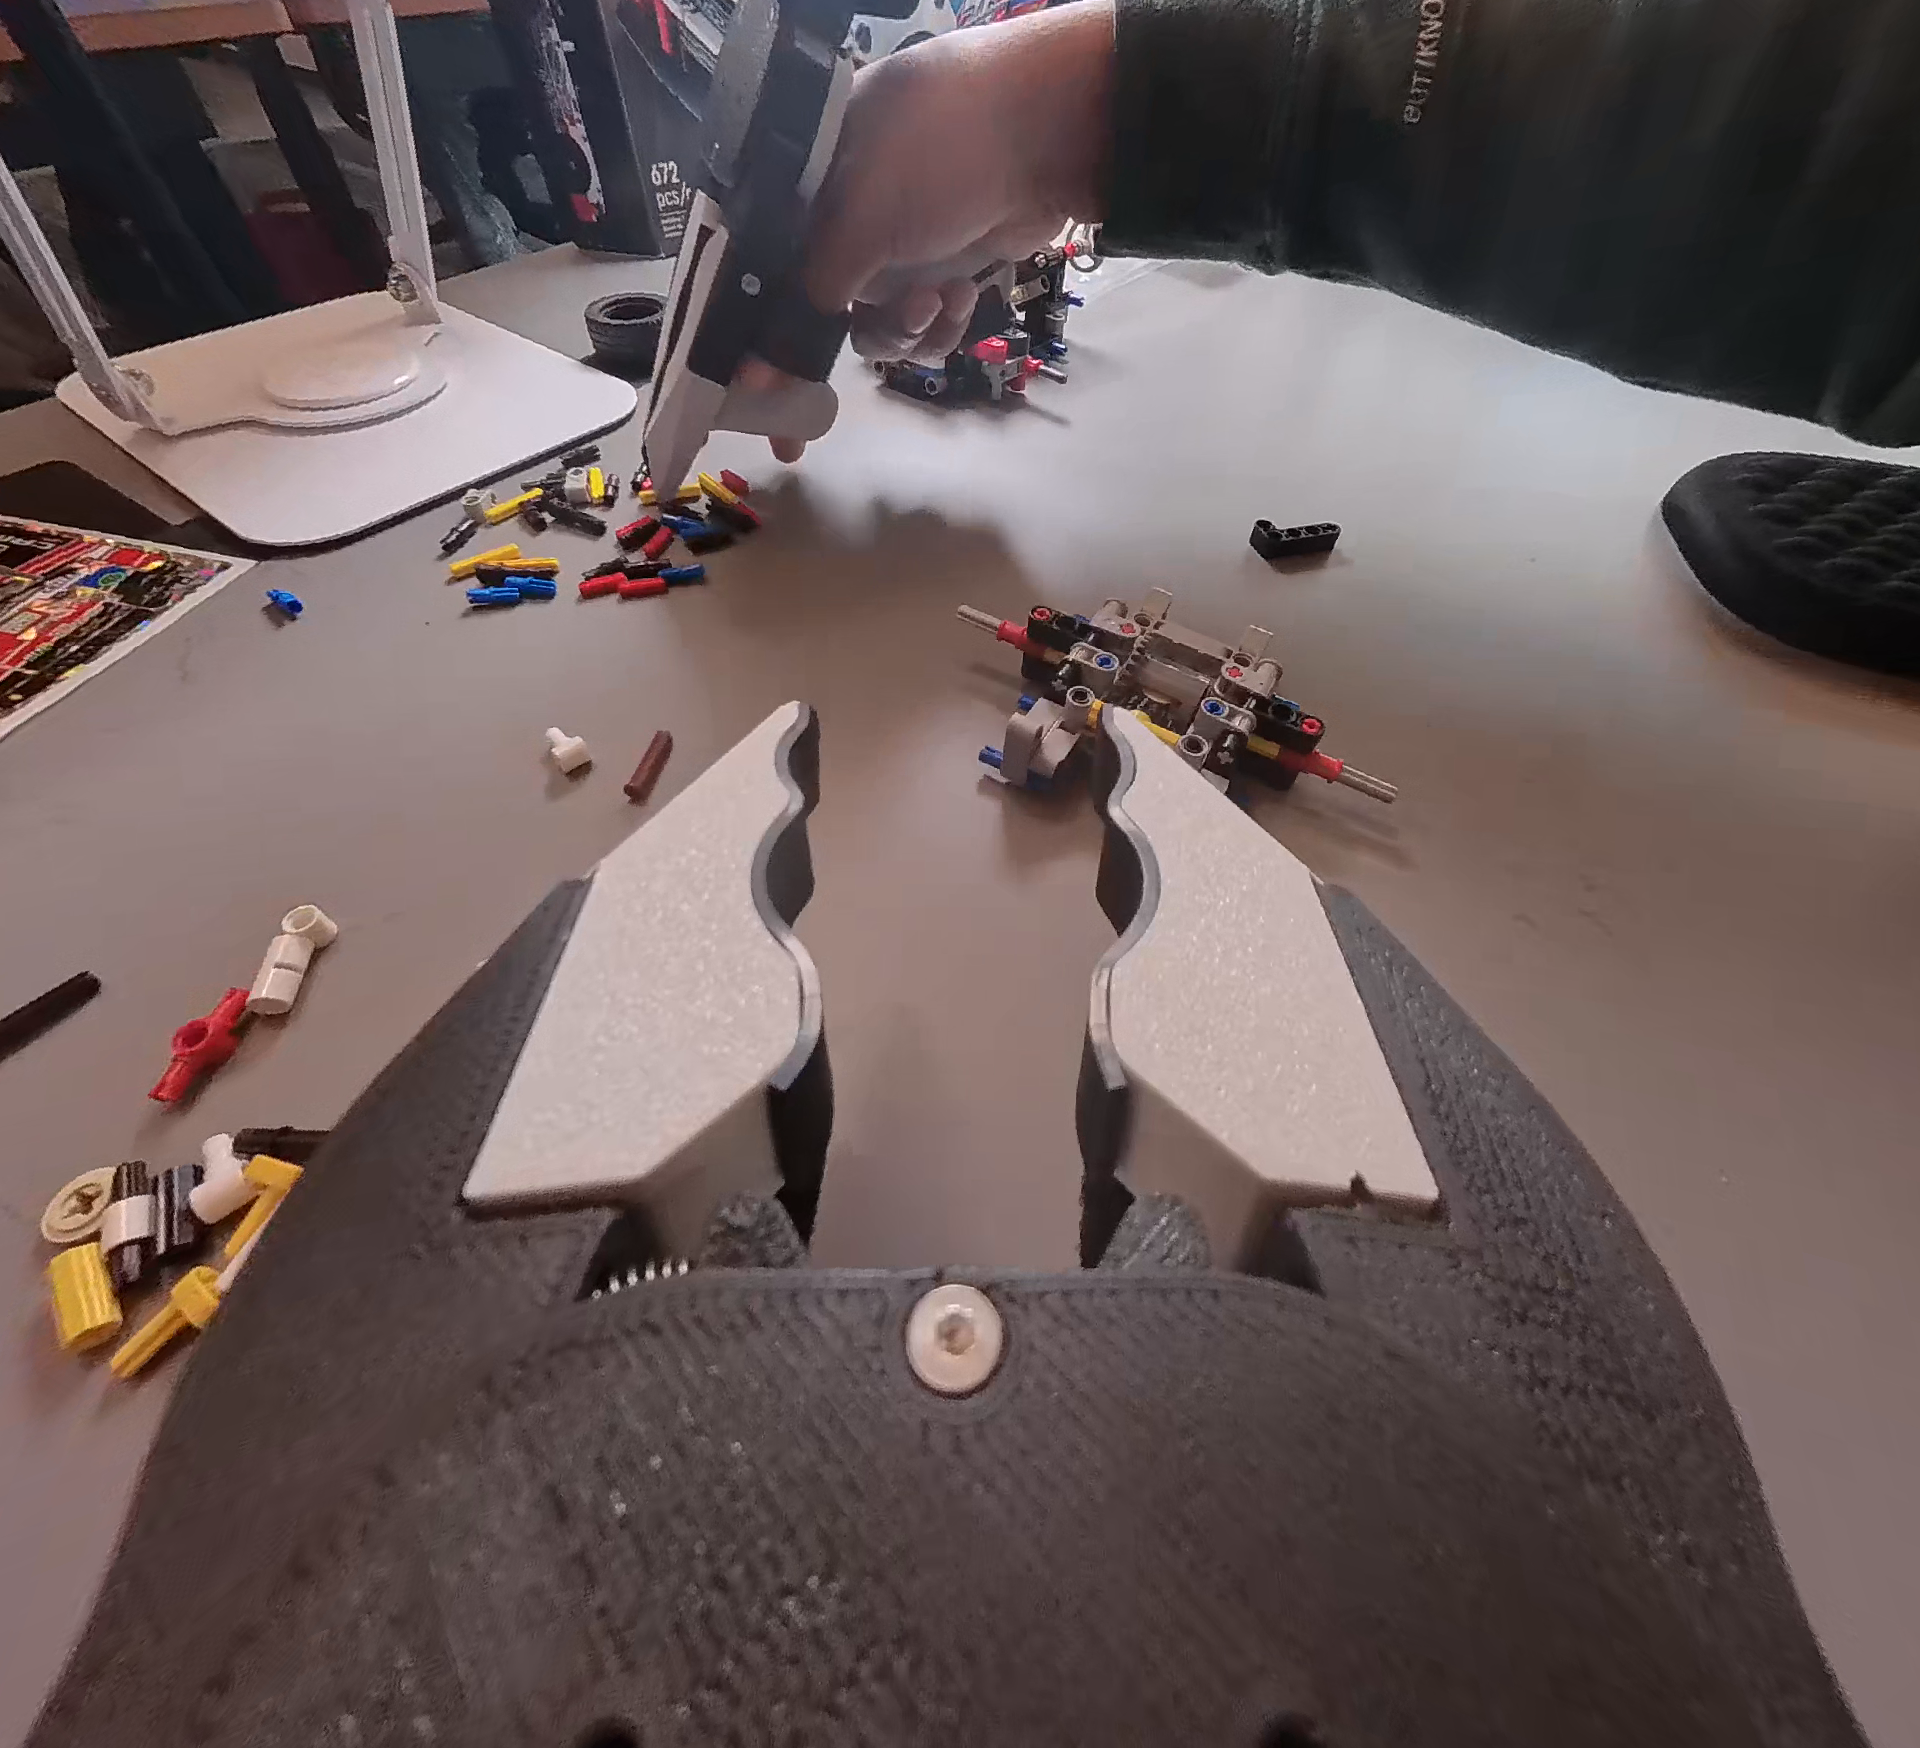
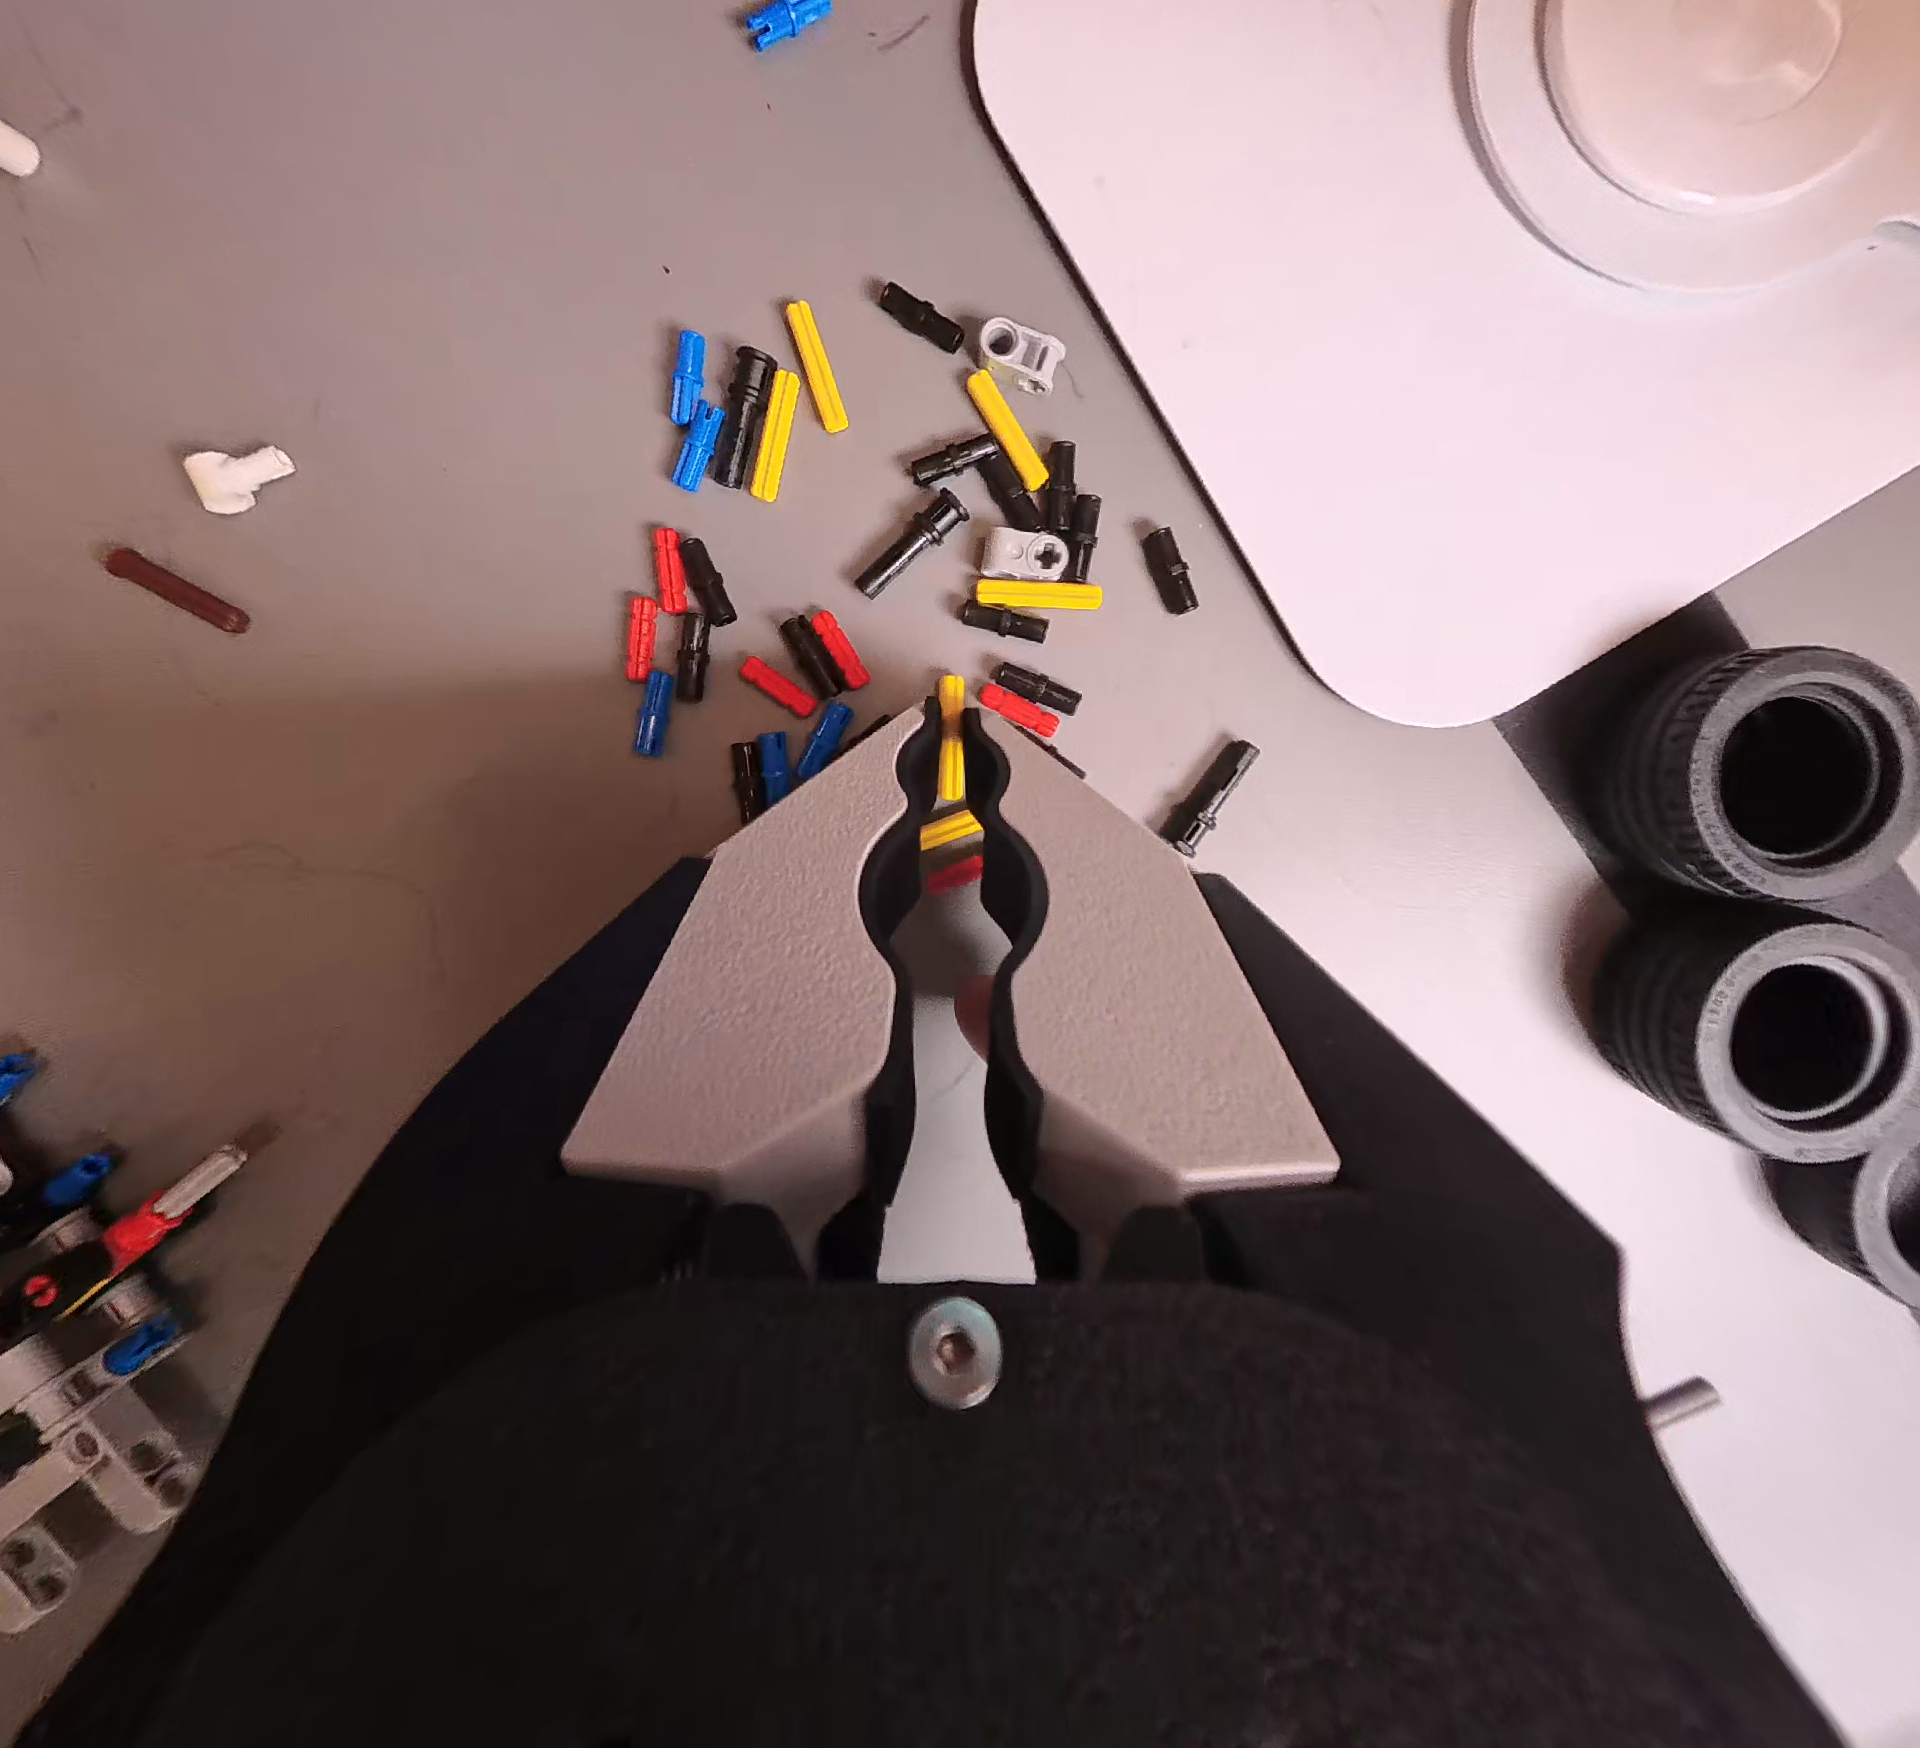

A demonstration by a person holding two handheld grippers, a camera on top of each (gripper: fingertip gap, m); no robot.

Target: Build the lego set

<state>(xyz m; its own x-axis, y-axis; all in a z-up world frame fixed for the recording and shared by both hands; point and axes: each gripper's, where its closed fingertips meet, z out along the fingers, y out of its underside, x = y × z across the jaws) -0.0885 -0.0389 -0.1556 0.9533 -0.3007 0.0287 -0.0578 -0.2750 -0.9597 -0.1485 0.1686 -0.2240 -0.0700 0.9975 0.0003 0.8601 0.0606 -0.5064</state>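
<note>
Yellow axle point(image 2: 951, 732): a thin ribbed plastic rod at centre frame in the right wrist view, pinched at the tips of the right gripper point(image 2: 951, 730), its far end poking out past them.
Loose white and red pieces point(image 1: 244, 1002): lower left of the left wrist view, small glossy connectors lying flat on the matte grey table point(image 1: 1455, 493).
Pin pile point(image 2: 862, 535): centre of the right wrist view, short black, red, blue and yellow pins and axles scattered loosely, so single ones can be picked from above.
Right gripper: points steeply down into the pile, its black wavy pads pressed together on the axle.
Left gripper point(image 1: 956, 742): lower centre of the left wrist view, grey fingers spread with only bare table between them, low over the table.
Grey-and-black assembly point(image 1: 1174, 690): just beyond the left gripper's right fingertip, a blocky build with metal-coloured shafts sticking out both ends; whether the tip touches it, I cannot tell.
Tyres point(image 2: 1766, 867): right edge of the right wrist view, ridged black rubber rings lying in a row.
</note>
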